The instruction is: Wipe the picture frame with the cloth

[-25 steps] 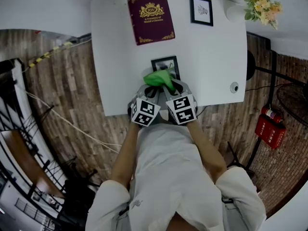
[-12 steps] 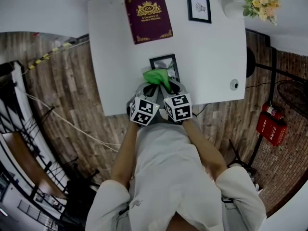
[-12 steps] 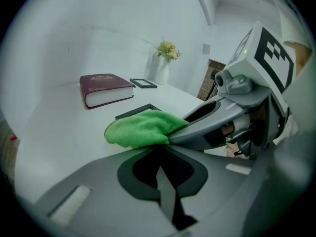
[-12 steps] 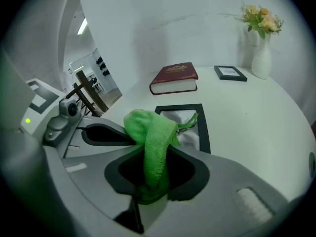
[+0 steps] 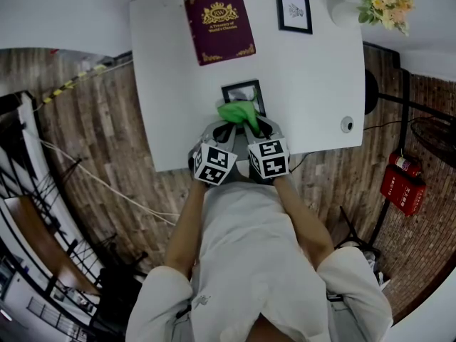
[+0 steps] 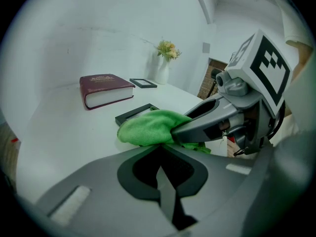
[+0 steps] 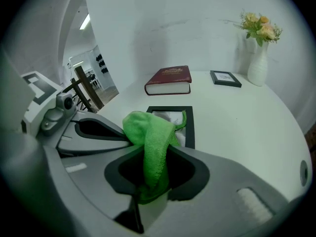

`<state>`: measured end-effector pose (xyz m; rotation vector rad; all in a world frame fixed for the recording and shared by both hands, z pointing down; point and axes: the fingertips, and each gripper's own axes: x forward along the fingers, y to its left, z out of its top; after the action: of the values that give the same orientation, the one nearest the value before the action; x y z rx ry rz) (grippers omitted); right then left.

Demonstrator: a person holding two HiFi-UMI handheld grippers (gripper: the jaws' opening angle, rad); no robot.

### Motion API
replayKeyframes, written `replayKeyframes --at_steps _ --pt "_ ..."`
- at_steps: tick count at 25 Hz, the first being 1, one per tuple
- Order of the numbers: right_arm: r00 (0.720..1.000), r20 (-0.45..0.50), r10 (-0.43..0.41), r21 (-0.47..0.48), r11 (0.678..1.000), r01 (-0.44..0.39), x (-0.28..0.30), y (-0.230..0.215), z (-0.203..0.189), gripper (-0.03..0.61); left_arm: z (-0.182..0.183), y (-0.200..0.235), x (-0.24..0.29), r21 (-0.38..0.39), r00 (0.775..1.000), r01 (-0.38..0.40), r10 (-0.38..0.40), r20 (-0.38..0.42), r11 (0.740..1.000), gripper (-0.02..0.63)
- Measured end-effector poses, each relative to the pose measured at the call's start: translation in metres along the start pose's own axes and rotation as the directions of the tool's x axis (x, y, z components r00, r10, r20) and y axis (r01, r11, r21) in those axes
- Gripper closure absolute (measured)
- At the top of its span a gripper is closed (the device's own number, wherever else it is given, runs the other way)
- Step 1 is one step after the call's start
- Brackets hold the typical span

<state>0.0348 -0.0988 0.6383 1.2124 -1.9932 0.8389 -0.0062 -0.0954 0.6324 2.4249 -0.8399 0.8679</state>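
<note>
On the white desk [image 5: 313,84] the black picture frame [image 7: 191,127] lies flat near the front edge, straight ahead of the person, and the green cloth [image 7: 150,132] is bunched over its near end, covering the lower part of the glass while the far corners stay bare. The right tongs [image 7: 148,157] are clenched on the cloth: a fold of it hangs down through the notch between the two jaws, and the rest swells out past the tips onto the frame. The left tongs [image 6: 160,154] sit just beside them on the left, jaws pressed together with nothing between them. The cloth lies right at their tips, and whether it touches them cannot be told. The two marker cubes are side by side at the desk edge, close to the person's body. Farther back on the desk a maroon book [image 5: 219,26] with gold lettering lies flat, a second, smaller frame [image 5: 294,11] lies to its right, and a white vase [image 7: 258,65] of pale flowers stands at the far right corner — all well apart from the cloth.
</note>
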Motion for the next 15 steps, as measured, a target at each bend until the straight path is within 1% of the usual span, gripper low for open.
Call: replayKeyframes --at_steps 3,6,11,15 --pt "1.000 0.006 -0.020 -0.018 1.000 0.020 -0.004 -0.011 -0.001 0.480 0.000 0.000 0.001 0.001 1.000 0.003 -0.003 -0.002 1.000 0.594" --pt "0.999 0.011 -0.030 -0.013 0.999 0.030 -0.010 -0.020 -0.001 0.480 0.000 0.000 0.000 0.007 1.000 0.008 -0.008 -0.004 1.000 0.594" --pt "0.999 0.017 -0.033 0.019 0.999 0.033 -0.018 -0.027 -0.004 0.480 0.000 0.000 0.000 0.020 1.000 0.021 -0.021 -0.009 1.000 0.594" --pt "0.999 0.020 -0.035 0.066 0.997 0.034 -0.023 -0.031 -0.008 0.480 0.000 0.001 0.001 0.031 1.000 0.028 -0.028 -0.013 0.999 0.594"
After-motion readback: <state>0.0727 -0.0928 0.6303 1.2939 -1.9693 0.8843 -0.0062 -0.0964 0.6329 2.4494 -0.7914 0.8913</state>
